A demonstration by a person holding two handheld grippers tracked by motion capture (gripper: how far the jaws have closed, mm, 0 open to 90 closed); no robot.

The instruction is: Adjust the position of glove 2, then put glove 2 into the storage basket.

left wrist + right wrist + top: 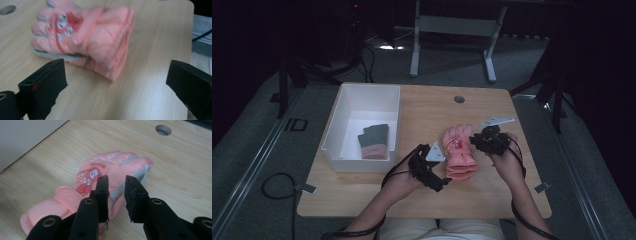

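A: Where is the pink ski glove [460, 152]?

B: Flat on the tabletop [427, 107], just right of the white bin [362, 100], which holds a folded grey-and-pink glove [374, 141].

A: State of the left hand-held gripper [438, 176]?

B: Jaws spread wide, holding nothing, near the pink ski glove's cuff.

A: And the right hand-held gripper [478, 142]?

B: Jaws parted by a narrow gap, nothing clamped, at the pink ski glove's right edge beside its fingers.
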